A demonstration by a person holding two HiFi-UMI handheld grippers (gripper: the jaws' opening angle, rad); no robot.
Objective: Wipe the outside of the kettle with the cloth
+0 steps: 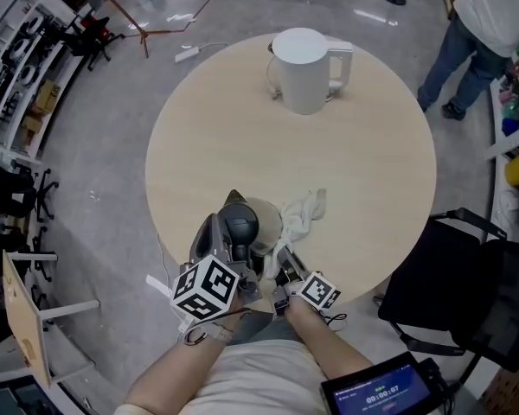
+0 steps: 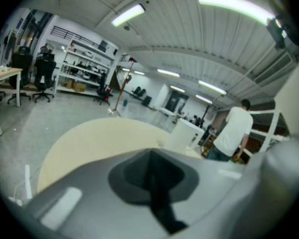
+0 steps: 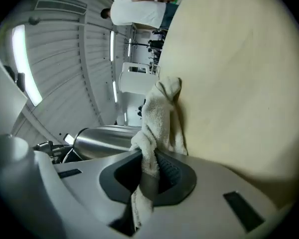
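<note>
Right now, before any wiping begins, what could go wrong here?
The right gripper pinches only a narrow fold of the white cloth, so it might slip out. The white handled kettle stands far across the round beige table, unsteadied by the shut left gripper; a push could slide it.

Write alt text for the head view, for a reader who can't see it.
Seen from above, the right claw grips a white cloth at the near edge of a round beige table, beside the shut, empty left claw. A white kettle stands untouched near the far edge; a person stands off to the right.
</note>
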